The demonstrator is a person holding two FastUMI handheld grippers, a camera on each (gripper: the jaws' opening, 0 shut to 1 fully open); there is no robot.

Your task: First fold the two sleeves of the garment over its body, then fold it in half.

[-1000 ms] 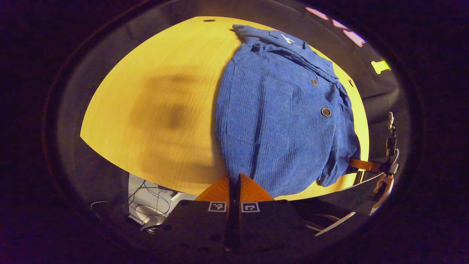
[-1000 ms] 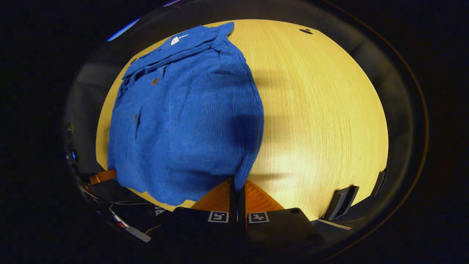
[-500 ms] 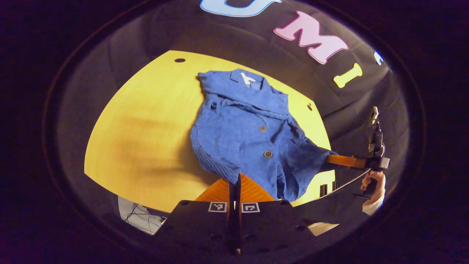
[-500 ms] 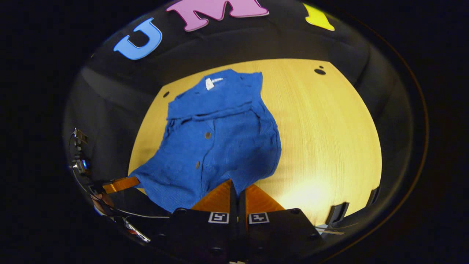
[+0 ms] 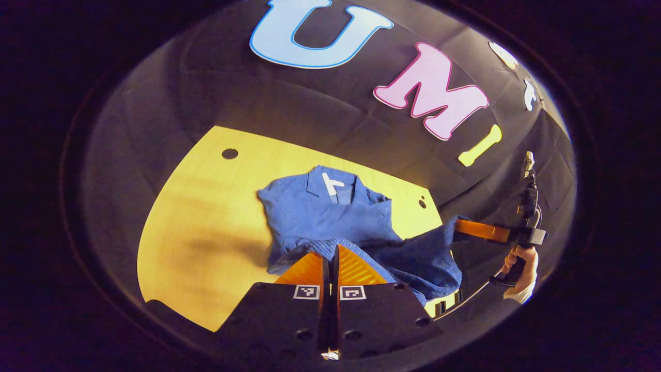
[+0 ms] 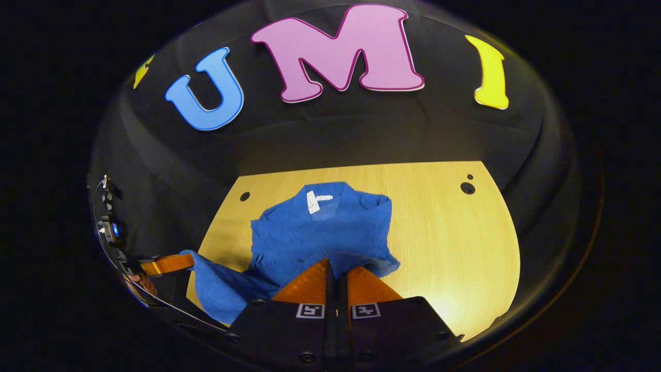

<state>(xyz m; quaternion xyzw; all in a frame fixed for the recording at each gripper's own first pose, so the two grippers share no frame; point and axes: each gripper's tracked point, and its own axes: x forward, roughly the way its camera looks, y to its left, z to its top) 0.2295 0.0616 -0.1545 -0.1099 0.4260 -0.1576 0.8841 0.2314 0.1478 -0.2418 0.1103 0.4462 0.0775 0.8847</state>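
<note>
hem lifted; both jaws clamp garment (image 5: 330, 217)

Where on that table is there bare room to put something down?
In the right gripper view, bare table lies right of the blue shirt; in the left gripper view, left of it. It is crowded where both grippers lift the hem.
</note>
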